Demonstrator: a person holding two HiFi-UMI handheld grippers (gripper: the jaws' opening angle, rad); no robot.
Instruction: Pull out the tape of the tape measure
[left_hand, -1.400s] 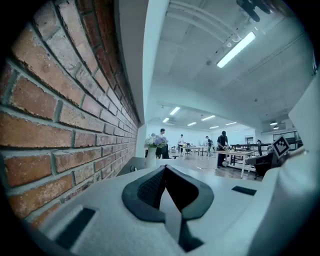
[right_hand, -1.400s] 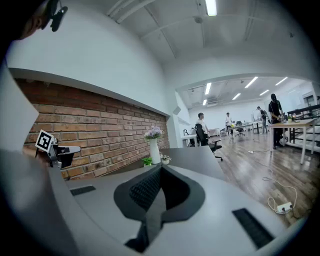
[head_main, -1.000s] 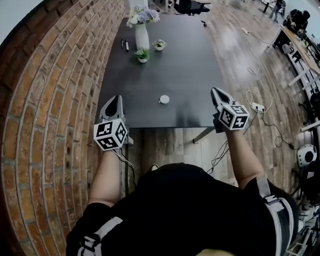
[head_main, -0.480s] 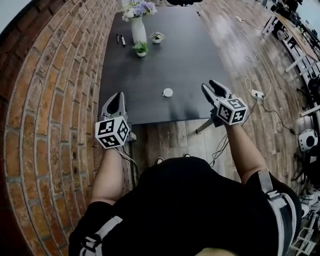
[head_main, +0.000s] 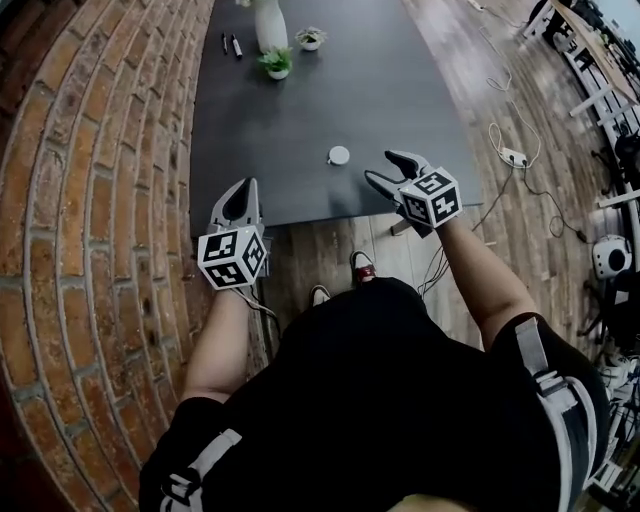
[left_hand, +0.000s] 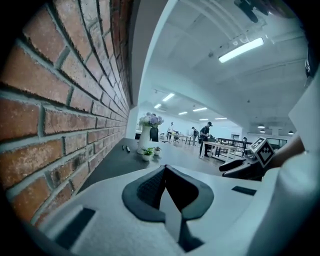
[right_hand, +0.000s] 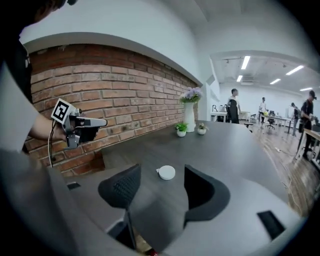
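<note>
Head view: tape measure (head_main: 339, 155) is seen lying on the table (head_main: 330, 90), near its front edge
Left gripper view: left gripper (left_hand: 163, 175) is held at that edge, jaws pressed together, empty
Right gripper view: right gripper (right_hand: 161, 185) jaws are opening, empty, tape measure (right_hand: 166, 173) beyond them

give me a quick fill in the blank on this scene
1. The round tape measure on the dark table is ___ in colour.
2. The left gripper has its jaws ___.
3. Near the vase stand ___ small potted plants.
4. The wall beside the table is built of ___.
Missing words: white; shut; two; brick.
</note>
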